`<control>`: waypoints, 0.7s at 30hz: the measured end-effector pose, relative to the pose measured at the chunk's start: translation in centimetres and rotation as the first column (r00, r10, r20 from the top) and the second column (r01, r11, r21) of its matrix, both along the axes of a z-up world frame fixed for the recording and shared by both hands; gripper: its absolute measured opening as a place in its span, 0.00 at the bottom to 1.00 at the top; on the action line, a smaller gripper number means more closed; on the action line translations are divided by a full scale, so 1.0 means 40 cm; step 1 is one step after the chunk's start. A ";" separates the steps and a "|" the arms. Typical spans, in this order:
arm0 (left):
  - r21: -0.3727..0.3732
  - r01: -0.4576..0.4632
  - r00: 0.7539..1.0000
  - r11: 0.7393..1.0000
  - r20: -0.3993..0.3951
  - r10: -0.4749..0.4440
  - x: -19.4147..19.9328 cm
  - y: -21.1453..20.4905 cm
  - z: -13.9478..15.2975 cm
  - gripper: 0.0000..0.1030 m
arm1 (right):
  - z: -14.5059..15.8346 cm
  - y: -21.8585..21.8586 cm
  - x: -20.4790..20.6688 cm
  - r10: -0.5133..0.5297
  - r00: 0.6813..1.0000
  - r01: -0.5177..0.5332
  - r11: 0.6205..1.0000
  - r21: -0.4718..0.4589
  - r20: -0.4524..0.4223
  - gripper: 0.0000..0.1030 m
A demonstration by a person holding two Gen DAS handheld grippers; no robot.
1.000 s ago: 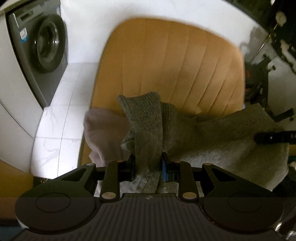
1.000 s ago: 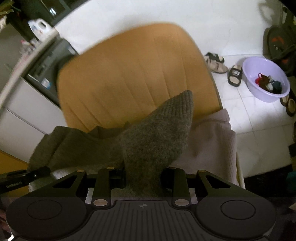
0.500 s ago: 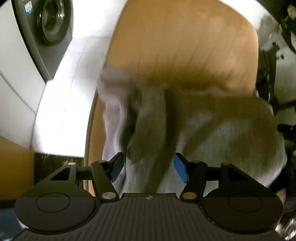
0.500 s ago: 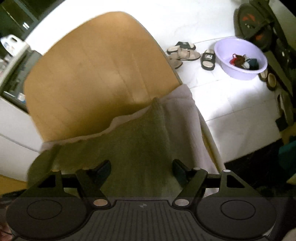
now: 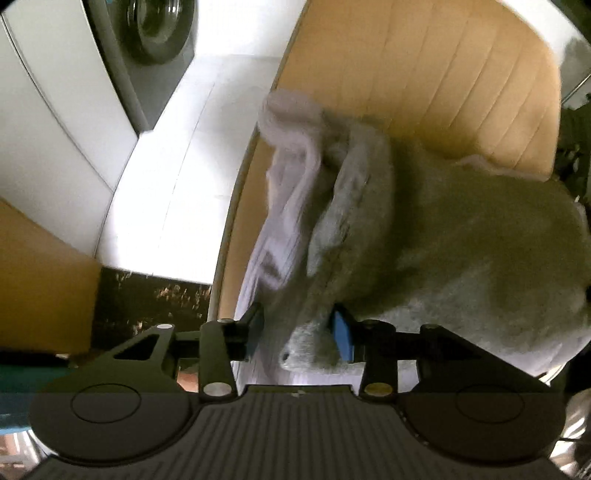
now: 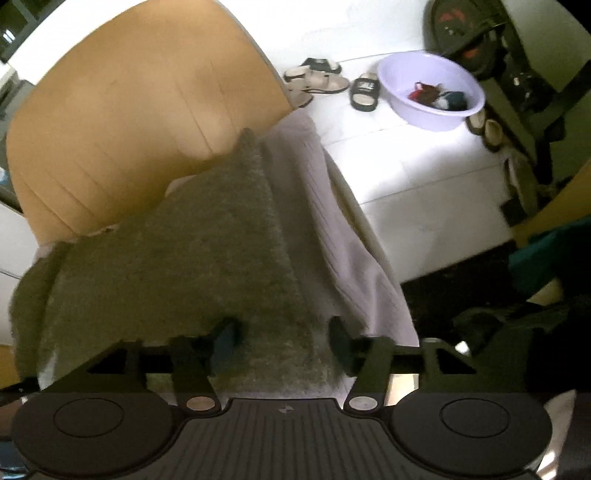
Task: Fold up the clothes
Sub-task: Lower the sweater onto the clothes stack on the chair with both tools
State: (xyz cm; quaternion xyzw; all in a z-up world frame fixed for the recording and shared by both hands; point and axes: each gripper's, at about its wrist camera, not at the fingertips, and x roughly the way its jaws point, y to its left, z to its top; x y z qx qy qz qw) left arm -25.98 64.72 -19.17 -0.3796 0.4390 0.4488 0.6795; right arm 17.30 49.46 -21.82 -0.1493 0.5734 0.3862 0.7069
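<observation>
A grey knit garment (image 5: pixel 461 236) lies spread on the seat of a tan padded chair (image 5: pixel 443 74), on top of a pale lilac ribbed garment (image 5: pixel 291 192). My left gripper (image 5: pixel 297 330) points down at the grey garment's near left edge. Its jaws are closing, a fold of grey knit lies between them, and the left pad stands clear of it. In the right wrist view the grey garment (image 6: pixel 177 258) covers the lilac garment (image 6: pixel 332 221). My right gripper (image 6: pixel 282 338) is also closing, grey knit between its jaws, the pads not clamped.
A washing machine (image 5: pixel 155 33) stands on white floor tiles left of the chair. To the right of the chair (image 6: pixel 129 110) are sandals (image 6: pixel 321 77), a lilac basin (image 6: pixel 432 92) holding small clothes, and dark equipment (image 6: pixel 480 33) in the corner.
A second ago both grippers held the grey garment raised. They opened, the garment dropped flat on the seat, and both have sunk closer with jaws narrowing again around its near edge.
</observation>
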 end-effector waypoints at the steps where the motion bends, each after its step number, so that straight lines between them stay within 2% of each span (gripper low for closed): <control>1: 0.050 0.002 1.000 0.999 -0.010 -0.002 0.006 -0.005 0.029 0.41 | 0.010 -0.001 -0.011 0.006 1.000 -0.006 1.000 0.002 0.019 0.52; 2: 0.101 0.000 1.000 0.995 -0.014 0.001 0.011 -0.011 0.057 0.41 | 0.023 -0.001 -0.025 0.018 0.999 -0.018 1.000 0.011 0.050 0.59; 3: 0.146 0.000 1.000 0.989 -0.001 0.000 0.016 -0.015 0.085 0.41 | 0.041 0.000 -0.042 0.028 0.996 -0.030 0.999 0.025 0.090 0.70; 5: 0.193 0.016 0.997 0.981 0.076 -0.031 0.040 -0.016 0.127 0.41 | 0.067 0.001 -0.069 0.037 0.988 -0.049 0.996 0.073 0.151 0.85; 6: 0.193 0.040 0.991 0.980 0.117 -0.064 0.055 -0.013 0.136 0.46 | 0.076 0.002 -0.080 0.038 0.985 -0.056 0.993 0.100 0.168 0.85; 7: 0.183 0.077 0.983 0.980 0.152 -0.105 0.077 -0.006 0.133 0.57 | 0.078 0.006 -0.089 0.040 0.986 -0.060 0.991 0.118 0.162 0.85; 8: 0.172 0.112 0.972 0.979 0.187 -0.145 0.098 0.002 0.129 0.63 | 0.074 0.014 -0.093 0.048 0.989 -0.065 0.991 0.120 0.143 0.85; 9: 0.152 0.142 0.961 0.978 0.217 -0.173 0.117 0.015 0.119 0.67 | 0.066 0.026 -0.094 0.054 0.992 -0.067 0.992 0.108 0.118 0.85; 10: 0.130 0.167 0.951 0.977 0.239 -0.195 0.137 0.031 0.103 0.68 | 0.058 0.037 -0.094 0.049 0.994 -0.059 0.994 0.096 0.101 0.85; 12: 0.102 0.190 0.950 0.976 0.231 -0.209 0.163 0.053 0.074 0.68 | 0.045 0.048 -0.101 0.043 0.996 -0.050 0.995 0.083 0.084 0.85; 17: 0.088 0.223 0.970 0.971 0.072 -0.230 0.177 0.069 -0.016 0.69 | 0.008 0.057 -0.133 0.062 0.992 -0.068 0.997 0.044 0.110 0.91; 21: 0.072 0.245 0.966 0.967 0.072 -0.250 0.162 0.064 -0.052 0.72 | -0.020 0.065 -0.141 0.092 0.988 -0.094 0.995 0.015 0.122 0.93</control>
